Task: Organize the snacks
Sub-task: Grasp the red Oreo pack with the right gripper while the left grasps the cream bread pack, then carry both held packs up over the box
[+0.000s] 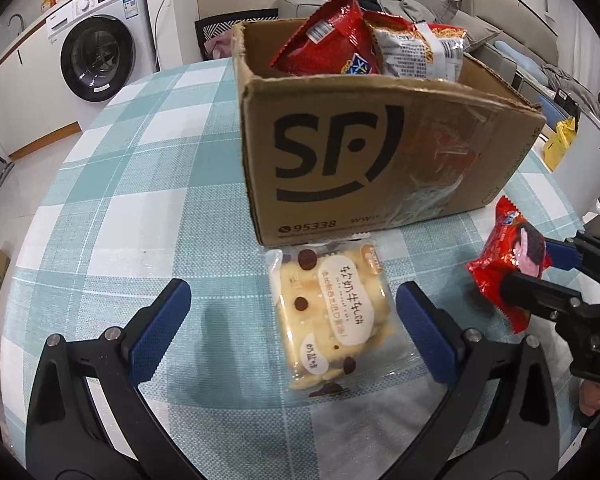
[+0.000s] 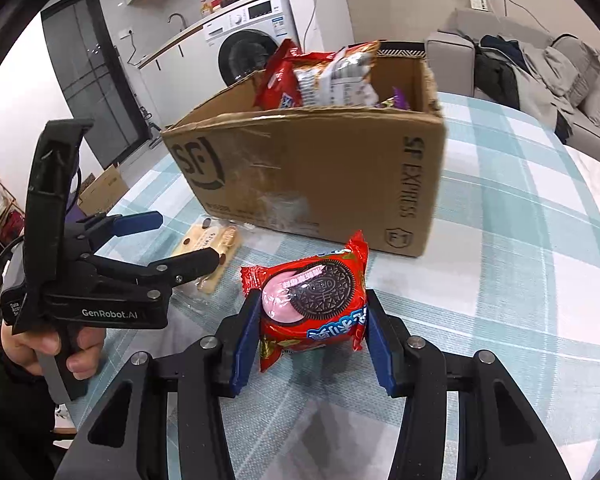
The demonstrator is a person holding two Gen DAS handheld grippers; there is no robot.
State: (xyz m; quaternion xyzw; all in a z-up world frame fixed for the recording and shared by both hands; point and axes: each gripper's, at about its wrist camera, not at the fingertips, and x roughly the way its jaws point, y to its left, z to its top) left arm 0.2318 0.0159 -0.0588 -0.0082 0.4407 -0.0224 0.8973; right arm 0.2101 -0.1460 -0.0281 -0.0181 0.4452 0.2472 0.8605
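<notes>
A red Oreo packet (image 2: 314,306) is pinched between the blue pads of my right gripper (image 2: 310,312), lifted a little off the tablecloth; the same red Oreo packet (image 1: 508,266) shows at the right edge of the left wrist view. My left gripper (image 1: 290,308) stands open over a clear-wrapped yellow cracker packet (image 1: 330,316) that lies flat between its fingers, untouched. From the right wrist view the left gripper (image 2: 180,240) hovers above that cracker packet (image 2: 206,246). Behind both stands a cardboard box (image 1: 380,152) holding red and silver snack bags (image 1: 332,40).
A round table with a teal checked cloth (image 1: 140,184) carries everything. A washing machine (image 1: 96,56) stands at the back left and a grey sofa (image 2: 540,64) with clothes at the back right. A person's hand (image 2: 56,348) holds the left tool's handle.
</notes>
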